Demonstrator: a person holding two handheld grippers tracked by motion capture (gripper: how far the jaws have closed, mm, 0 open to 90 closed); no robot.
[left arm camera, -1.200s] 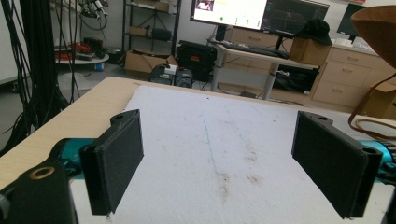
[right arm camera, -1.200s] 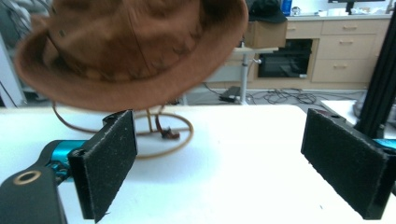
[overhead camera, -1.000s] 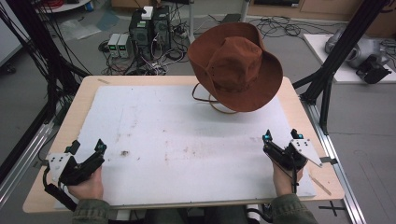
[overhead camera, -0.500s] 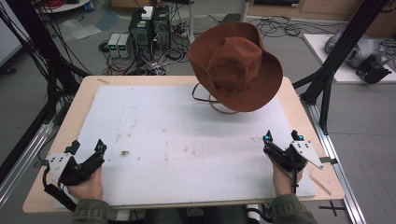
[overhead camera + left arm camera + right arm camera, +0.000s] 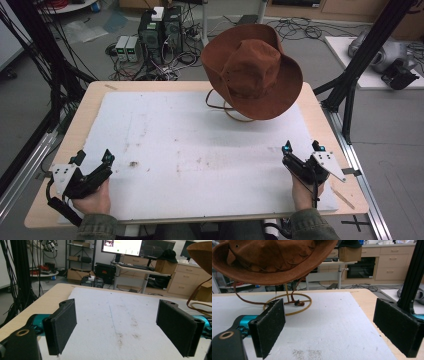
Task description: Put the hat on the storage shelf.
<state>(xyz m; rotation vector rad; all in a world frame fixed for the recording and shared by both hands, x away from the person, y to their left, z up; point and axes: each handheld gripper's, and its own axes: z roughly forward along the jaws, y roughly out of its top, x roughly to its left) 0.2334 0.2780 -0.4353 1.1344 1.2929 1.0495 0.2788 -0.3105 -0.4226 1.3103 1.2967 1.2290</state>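
Black and spread wide, the jaws of the left gripper [image 5: 93, 160] sit at the near left corner of the table [image 5: 87, 102], with nothing between them, a hand [image 5: 95, 197] wrapped round the body from below. From the left gripper view the two dark pads frame a bare stretch of the white mat [image 5: 120, 312], which carries a faint blue line and a few brownish smudges. A small dark speck [image 5: 133, 163] lies on the mat just to the right of that gripper. Further along, toward the far side and right of centre, a brown suede hat [image 5: 252, 70] is perched tilted on a stand with a yellow wire ring base [image 5: 287, 303] that rests on the mat; a thin brown cord [image 5: 215, 100] hangs from the hat down beside the ring. At the near right edge the right gripper [image 5: 303, 147] is held in the other hand [image 5: 302, 192], its jaws likewise wide apart and empty, pointed toward the hat and well short of it. Past the table's far edge, boxes of electronics [image 5: 150, 32] and tangled cables [image 5: 300, 30] cover the floor.
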